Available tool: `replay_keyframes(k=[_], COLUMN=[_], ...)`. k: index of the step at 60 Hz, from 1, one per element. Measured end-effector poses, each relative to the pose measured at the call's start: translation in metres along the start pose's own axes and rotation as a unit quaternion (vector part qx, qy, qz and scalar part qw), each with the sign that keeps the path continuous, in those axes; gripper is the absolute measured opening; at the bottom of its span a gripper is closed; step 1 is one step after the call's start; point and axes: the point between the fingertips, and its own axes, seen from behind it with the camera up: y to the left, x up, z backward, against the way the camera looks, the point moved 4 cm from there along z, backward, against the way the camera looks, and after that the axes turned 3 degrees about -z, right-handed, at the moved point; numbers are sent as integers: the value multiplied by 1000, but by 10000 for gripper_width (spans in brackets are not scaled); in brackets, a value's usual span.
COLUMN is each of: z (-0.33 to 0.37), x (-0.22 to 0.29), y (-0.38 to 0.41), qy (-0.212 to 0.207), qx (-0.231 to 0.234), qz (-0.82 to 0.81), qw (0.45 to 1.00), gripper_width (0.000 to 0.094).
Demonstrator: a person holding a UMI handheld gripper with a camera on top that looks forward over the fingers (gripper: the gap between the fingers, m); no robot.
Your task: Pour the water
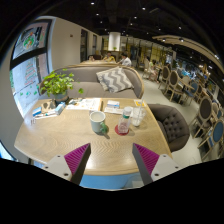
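So the gripper (pixel 112 160) is up above the near edge of a light wooden table (pixel 60 140), fingers spread wide apart with nothing between them. You can see the pink pads (pixel 76 157) on the inner faces of both fingers.

The mug (pixel 98 122) is sitting on the table just ahead of the fingers, a bit toward the left one, well clear of both. It's greenish-white and stands upright, long axis straight up, mouth facing the ceiling. I think there's a handle on its right side, but it's too small to be sure.

Just to the right of the mug there's a small clear glass (pixel 123 125) on something reddish, also upright, and behind that what looks like a clear jug (pixel 137 115). Further back on the table: a potted plant (pixel 57 85) on the left and some papers (pixel 88 104) next to it.

Beyond the table there's a grey sofa (pixel 90 78) with a patterned cushion (pixel 115 79), and a dark padded chair (pixel 170 125) at the table's right end. More chairs and tables further off to the right.
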Motion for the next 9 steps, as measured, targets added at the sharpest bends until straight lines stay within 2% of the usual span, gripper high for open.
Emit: replay_keyframes(k=[9], z=[11], x=[8], y=[4], qy=[-12], qx=[0], qz=[-3], qw=[1000], gripper_width=[854])
